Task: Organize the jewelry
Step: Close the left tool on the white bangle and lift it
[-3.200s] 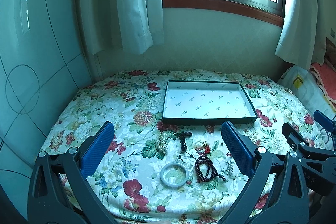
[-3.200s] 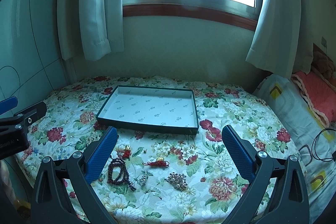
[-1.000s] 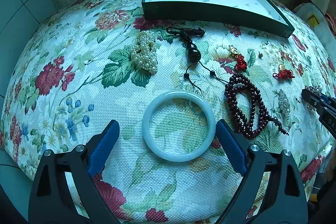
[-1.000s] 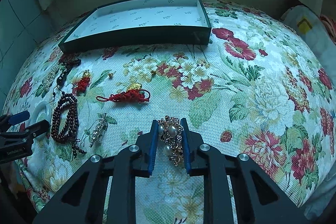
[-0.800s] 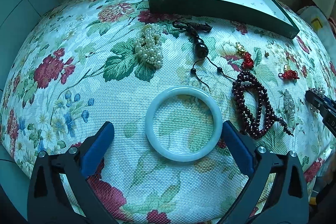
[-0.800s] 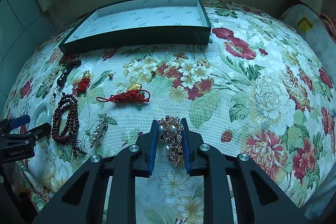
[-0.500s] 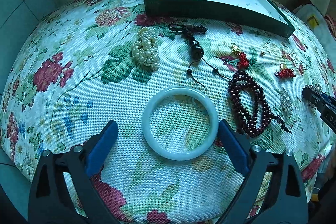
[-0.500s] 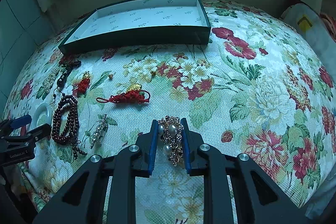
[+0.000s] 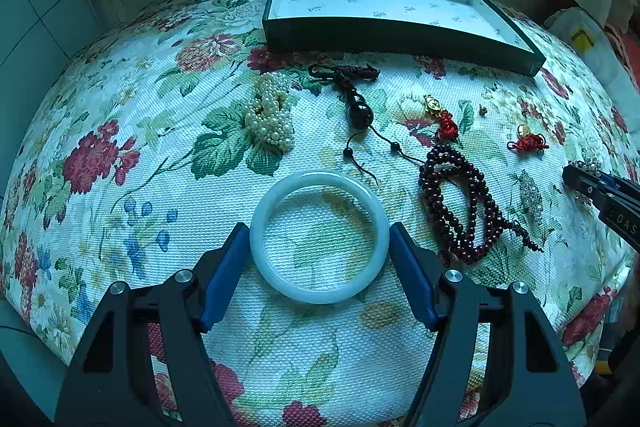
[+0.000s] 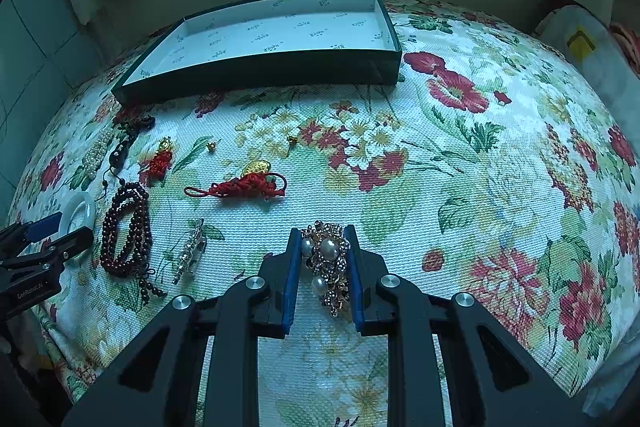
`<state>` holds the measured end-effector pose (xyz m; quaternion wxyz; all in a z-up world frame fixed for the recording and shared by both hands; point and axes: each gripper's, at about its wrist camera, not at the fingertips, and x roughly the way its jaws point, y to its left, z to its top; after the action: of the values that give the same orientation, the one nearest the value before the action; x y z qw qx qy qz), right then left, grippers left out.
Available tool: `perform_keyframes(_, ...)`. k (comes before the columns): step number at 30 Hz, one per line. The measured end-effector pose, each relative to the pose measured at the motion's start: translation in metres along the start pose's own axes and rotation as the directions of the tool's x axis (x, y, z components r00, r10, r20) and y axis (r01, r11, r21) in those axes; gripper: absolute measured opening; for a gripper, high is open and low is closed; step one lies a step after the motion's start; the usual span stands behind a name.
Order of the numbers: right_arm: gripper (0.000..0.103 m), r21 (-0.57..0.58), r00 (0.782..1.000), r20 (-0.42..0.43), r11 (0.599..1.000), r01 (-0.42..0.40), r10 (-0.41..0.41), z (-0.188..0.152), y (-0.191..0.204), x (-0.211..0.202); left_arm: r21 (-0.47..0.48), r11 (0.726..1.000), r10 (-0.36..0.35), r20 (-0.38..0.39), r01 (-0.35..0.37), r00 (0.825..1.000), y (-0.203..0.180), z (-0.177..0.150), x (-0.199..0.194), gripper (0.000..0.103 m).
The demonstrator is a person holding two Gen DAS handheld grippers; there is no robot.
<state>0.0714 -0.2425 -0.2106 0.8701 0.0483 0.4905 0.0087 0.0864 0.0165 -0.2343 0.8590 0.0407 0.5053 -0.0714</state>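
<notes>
Both grippers (image 9: 319,241) (image 10: 323,247) pitched steeply downward

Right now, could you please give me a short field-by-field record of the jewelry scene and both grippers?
surface: floral bedspread
tray: dark green box tray, white lining, nothing in it
left gripper: jaws have just been closing, pads against both sides of the white jade bangle
right gripper: shut on the pearl brooch
loose, left side: pearl strand, black bead pendant, dark red bead bracelet
loose, middle: red knotted cord with gold charm, rhinestone clip
</notes>
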Motion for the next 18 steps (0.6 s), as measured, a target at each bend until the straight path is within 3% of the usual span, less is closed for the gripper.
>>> perform_keyframes(18,0.021,0.011,0.998,0.065,1.0,-0.021,0.021,0.022,0.0,-0.024,0.013,1.0,0.011,0.073,-0.012,0.997,-0.001,0.024,-0.018,0.07)
